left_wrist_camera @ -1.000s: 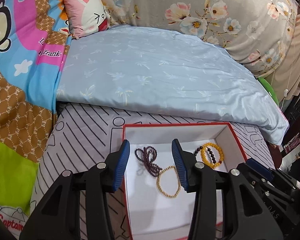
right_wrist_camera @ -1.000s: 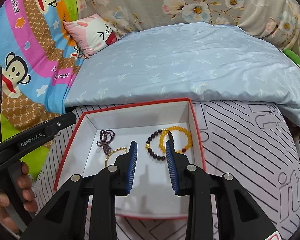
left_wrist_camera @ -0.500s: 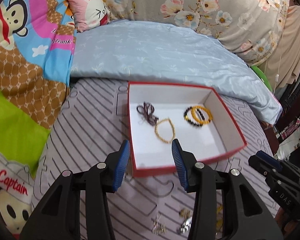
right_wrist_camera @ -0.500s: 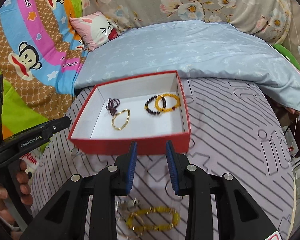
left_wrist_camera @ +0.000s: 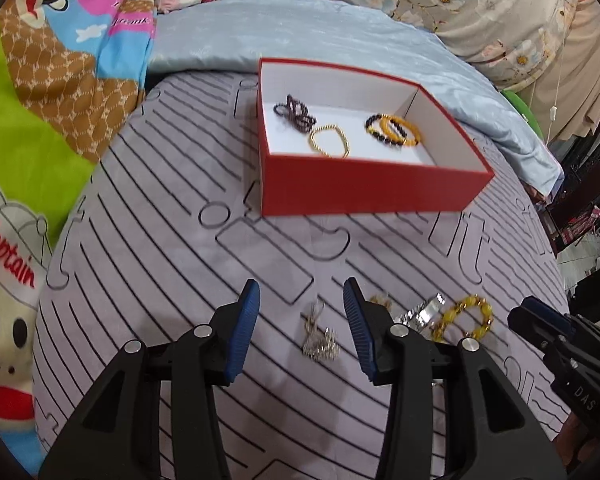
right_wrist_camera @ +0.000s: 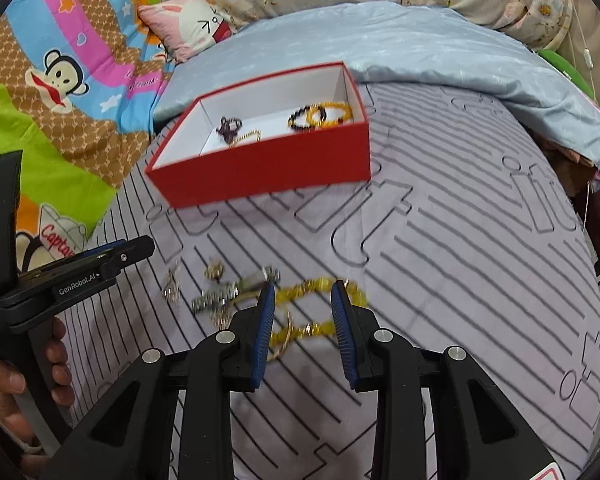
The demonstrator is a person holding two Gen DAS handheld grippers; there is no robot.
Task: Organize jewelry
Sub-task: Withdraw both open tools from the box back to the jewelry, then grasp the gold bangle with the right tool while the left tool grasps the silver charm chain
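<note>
A red box (left_wrist_camera: 364, 190) with white walls stands on the striped grey sheet. In it lie a dark bead string (left_wrist_camera: 294, 114), a gold bracelet (left_wrist_camera: 329, 142) and a yellow and a dark bracelet (left_wrist_camera: 394, 132) together. Nearer to me, loose pieces lie on the sheet. My left gripper (left_wrist_camera: 302, 300) is open over a small silver chain piece (left_wrist_camera: 320, 338). A silver band (left_wrist_camera: 424, 314) and a yellow bead bracelet (left_wrist_camera: 464, 316) lie to its right. My right gripper (right_wrist_camera: 304, 292) is open above that yellow bracelet (right_wrist_camera: 320, 286), with its pads apart from it.
A pale blue quilt (right_wrist_camera: 400, 52) lies behind the red box (right_wrist_camera: 268, 176). A cartoon blanket (left_wrist_camera: 52, 92) covers the left side, with a pink pillow (right_wrist_camera: 192, 24) and floral cushion (left_wrist_camera: 460, 4) at the back. The bed drops off at the right. A hand (right_wrist_camera: 4, 392) holds the left tool.
Both grippers have drawn back from over the box toward the near side and come lower. The loose jewelry on the sheet has come into view beneath them.
</note>
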